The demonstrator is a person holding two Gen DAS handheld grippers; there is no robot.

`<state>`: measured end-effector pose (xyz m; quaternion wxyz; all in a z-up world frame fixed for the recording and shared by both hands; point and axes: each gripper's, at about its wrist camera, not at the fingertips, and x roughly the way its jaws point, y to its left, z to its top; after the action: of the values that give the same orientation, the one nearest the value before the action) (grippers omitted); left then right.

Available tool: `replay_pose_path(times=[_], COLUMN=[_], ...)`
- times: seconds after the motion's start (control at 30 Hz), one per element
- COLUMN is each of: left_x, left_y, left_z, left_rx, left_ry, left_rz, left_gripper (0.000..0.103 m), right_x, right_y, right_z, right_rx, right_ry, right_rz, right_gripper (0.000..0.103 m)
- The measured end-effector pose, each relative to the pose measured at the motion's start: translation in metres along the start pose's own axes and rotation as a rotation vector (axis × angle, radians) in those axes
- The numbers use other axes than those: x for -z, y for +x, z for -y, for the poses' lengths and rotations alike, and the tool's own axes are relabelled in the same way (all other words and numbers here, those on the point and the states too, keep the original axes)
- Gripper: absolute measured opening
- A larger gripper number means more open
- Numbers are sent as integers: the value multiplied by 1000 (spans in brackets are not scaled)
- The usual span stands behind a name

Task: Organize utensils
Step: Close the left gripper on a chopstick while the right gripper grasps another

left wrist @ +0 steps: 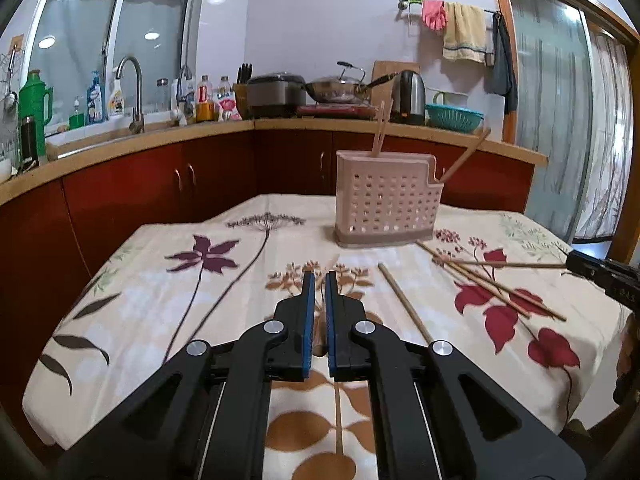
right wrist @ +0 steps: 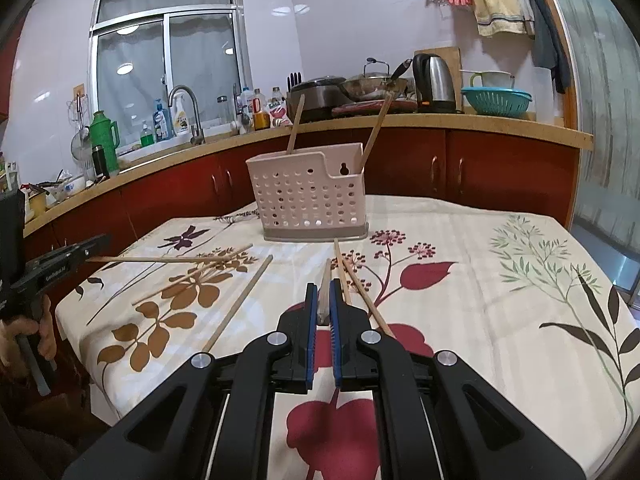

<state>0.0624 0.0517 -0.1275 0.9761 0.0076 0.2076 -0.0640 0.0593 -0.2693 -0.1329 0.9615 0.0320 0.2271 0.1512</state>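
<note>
A pink perforated utensil holder (left wrist: pixel 384 200) (right wrist: pixel 308 196) stands upright at the far side of the table, with two wooden chopsticks (left wrist: pixel 379 132) (right wrist: pixel 295 126) leaning in it. My left gripper (left wrist: pixel 319 280) (right wrist: pixel 86 251) is shut on a chopstick (right wrist: pixel 160 259) that sticks out past its tips. My right gripper (right wrist: pixel 324 286) (left wrist: pixel 573 261) is shut on another chopstick (right wrist: pixel 325 292) (left wrist: pixel 512 265). Both grippers hover low over the cloth, short of the holder. Several loose chopsticks (left wrist: pixel 492 286) (right wrist: pixel 360 288) lie crossed on the cloth, and a single one (left wrist: pixel 404 300) (right wrist: pixel 240 304) lies between the grippers.
The floral tablecloth (left wrist: pixel 180 300) (right wrist: pixel 500 300) covers the table to its edges. Behind it runs a red-cabinet counter (left wrist: pixel 160 184) with sink tap (left wrist: pixel 134 92), kettle (right wrist: pixel 434 80), wok and teal colander (right wrist: pixel 496 100). A hand (right wrist: pixel 24 332) grips the left tool's handle.
</note>
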Motion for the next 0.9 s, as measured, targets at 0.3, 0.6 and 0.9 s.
replay_pose_path(times=[0.3, 0.6, 0.9], left_x=[31, 51, 65], left_y=[6, 17, 25], left_z=[0, -2, -5], left_rx=[2, 2, -17], left_ry=[-8, -9, -14], left_rz=[-57, -104, -180], left_gripper=[6, 1, 3], right_x=[20, 43, 51], right_y=[5, 15, 18], right_z=[4, 9, 11], right_rx=[5, -6, -7], right_ry=[14, 38, 42], right_rz=[-37, -73, -92], right_gripper=[7, 7, 7])
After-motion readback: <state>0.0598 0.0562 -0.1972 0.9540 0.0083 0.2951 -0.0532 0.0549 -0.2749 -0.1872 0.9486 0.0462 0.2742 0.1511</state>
